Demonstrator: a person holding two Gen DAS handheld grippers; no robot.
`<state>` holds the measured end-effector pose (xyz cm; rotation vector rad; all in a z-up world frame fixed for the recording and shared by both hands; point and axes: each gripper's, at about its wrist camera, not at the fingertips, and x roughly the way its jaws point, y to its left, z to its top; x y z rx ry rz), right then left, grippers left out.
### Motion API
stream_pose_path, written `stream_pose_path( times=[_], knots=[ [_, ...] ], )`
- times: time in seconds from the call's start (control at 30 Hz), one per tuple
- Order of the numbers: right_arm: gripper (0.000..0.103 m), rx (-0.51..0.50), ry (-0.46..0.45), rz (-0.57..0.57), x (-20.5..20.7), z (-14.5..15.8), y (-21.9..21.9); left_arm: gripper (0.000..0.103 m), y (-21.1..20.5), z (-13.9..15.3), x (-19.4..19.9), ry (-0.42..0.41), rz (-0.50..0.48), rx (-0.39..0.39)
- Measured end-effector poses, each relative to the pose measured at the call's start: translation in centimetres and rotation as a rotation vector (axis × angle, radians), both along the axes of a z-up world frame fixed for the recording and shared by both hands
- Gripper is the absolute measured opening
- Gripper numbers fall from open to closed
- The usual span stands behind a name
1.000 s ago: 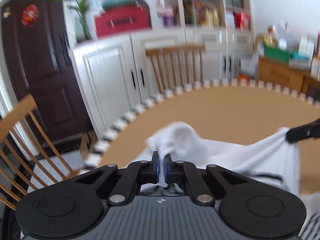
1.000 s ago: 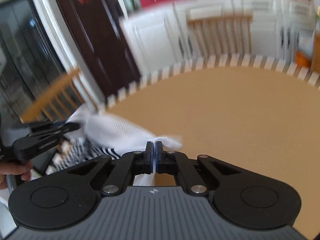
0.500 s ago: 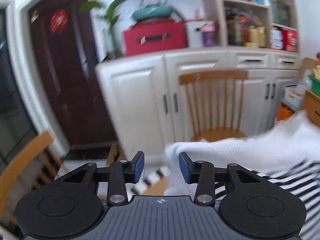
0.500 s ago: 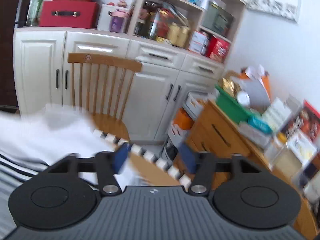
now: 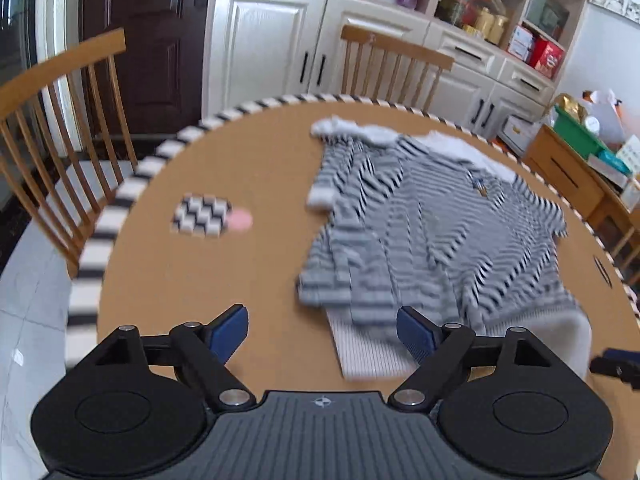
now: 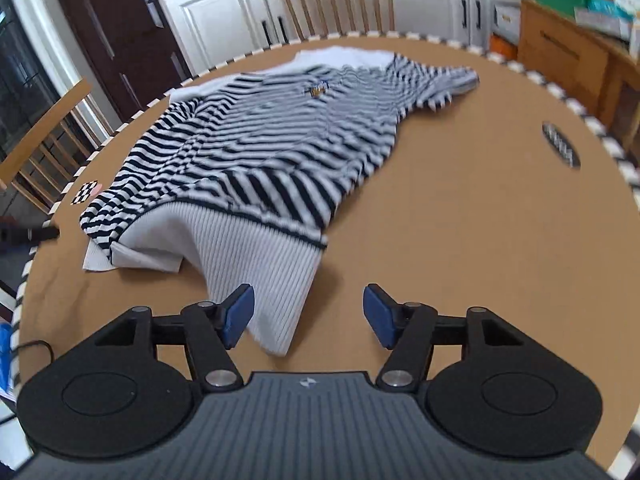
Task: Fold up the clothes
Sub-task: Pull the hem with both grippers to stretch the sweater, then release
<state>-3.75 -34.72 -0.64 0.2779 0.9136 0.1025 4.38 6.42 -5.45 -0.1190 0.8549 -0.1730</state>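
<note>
A black-and-white striped sweater (image 5: 432,232) with a white ribbed hem and white collar lies spread on the round tan table (image 5: 208,276). It also shows in the right wrist view (image 6: 272,140), hem (image 6: 256,256) nearest, one corner rumpled. My left gripper (image 5: 322,334) is open and empty, just short of the hem's left corner. My right gripper (image 6: 306,314) is open and empty, just short of the hem's right corner. The tip of the right gripper shows at the far right of the left wrist view (image 5: 616,366).
A small checkered tag (image 5: 202,216) lies on the table left of the sweater. A dark oval marker (image 6: 560,144) sits near the right rim. Wooden chairs (image 5: 60,128) stand around the table, white cabinets (image 5: 272,40) behind, a wooden side table (image 6: 568,52) at the right.
Both grippers were shut on the sweater a second ago, lifted it, then opened. The sweater now lies flat on the table, and both grippers have drawn back to the hem side.
</note>
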Motion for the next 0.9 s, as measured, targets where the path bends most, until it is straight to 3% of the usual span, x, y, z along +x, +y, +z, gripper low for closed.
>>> stream_pose_path(
  times=[0.17,0.23,0.3,0.4,0.47,0.53,0.57,0.6,0.73,0.9],
  knots=[
    [0.061,0.030,0.008,-0.049,0.3,-0.9,-0.5,0.080,-1.7,-1.6,-1.6,-0.071,-0.008,0.063],
    [0.056,0.049,0.009,-0.053,0.2,-1.5,-0.6,0.066,-2.2,-1.9,-0.8,-0.074,-0.017,0.026],
    [0.054,0.048,0.012,-0.051,0.3,-2.0,-0.3,0.046,-2.7,-2.4,0.6,-0.041,-0.020,-0.020],
    [0.049,0.024,-0.001,-0.036,0.9,-2.1,0.3,0.044,-3.2,-3.5,1.6,-0.013,0.000,-0.052],
    [0.039,0.020,-0.005,-0.022,1.5,-2.2,0.7,0.043,-3.8,-3.8,1.8,-0.031,-0.011,-0.026],
    [0.008,0.025,0.006,-0.005,2.1,-2.3,1.2,0.027,-4.5,-3.9,2.0,-0.046,-0.030,0.001],
    [0.007,0.028,0.010,-0.002,2.2,-2.3,1.4,0.008,-4.6,-4.0,2.2,-0.034,-0.040,-0.006],
    [0.003,0.033,0.008,-0.001,2.3,-2.1,1.5,0.008,-4.5,-3.9,2.4,-0.017,-0.036,-0.025],
    [0.003,0.084,-0.004,0.019,1.0,0.5,0.5,0.007,-3.1,-2.3,1.8,0.028,-0.028,-0.112],
    [0.003,0.134,-0.002,0.018,-3.5,6.0,-3.3,0.007,1.1,2.8,-1.9,0.038,-0.021,-0.195]
  ],
)
